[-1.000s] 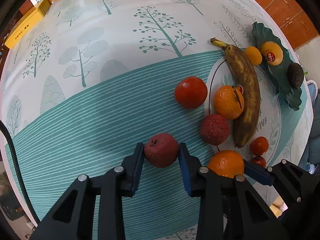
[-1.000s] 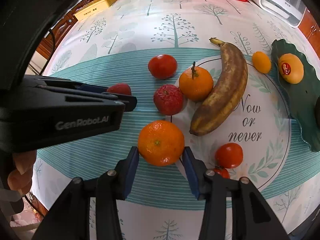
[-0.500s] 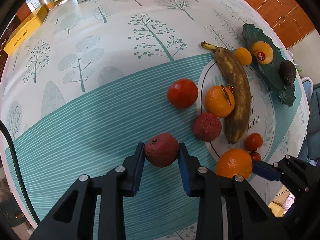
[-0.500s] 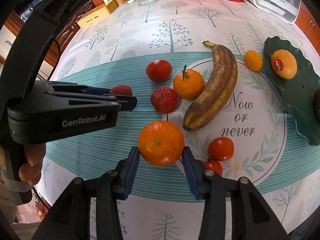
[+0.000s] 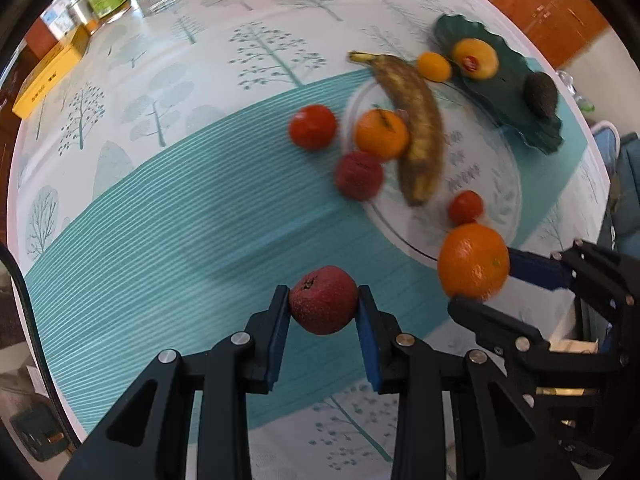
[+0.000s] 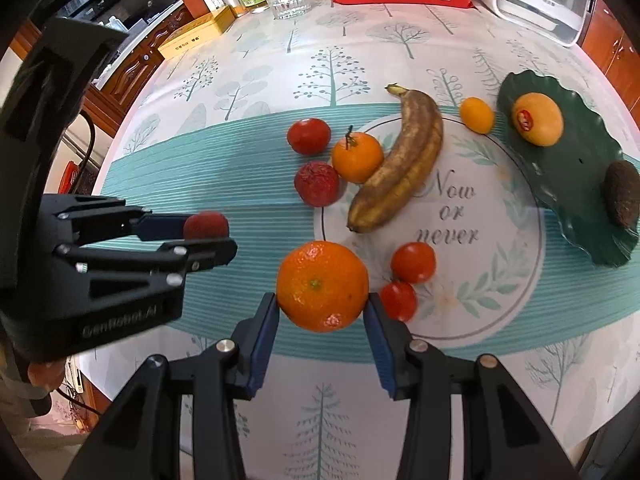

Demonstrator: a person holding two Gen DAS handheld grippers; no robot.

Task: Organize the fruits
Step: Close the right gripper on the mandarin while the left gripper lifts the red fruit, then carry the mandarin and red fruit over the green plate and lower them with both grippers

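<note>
A: Left gripper (image 5: pixel 323 312) clamped on dark red fruit (image 5: pixel 323 306), lifted above teal band of cloth (image 5: pixel 160 240). Right gripper (image 6: pixel 322 312) closed on orange (image 6: pixel 322 286), low centre of frame.

B: Green dish (image 6: pixel 576 184) at right edge, up and right from both. Right gripper probably nearer.

A: Fruits round, no long axis. Orange's stem end facing camera. Dish's long axis running upper left to lower right.
</note>
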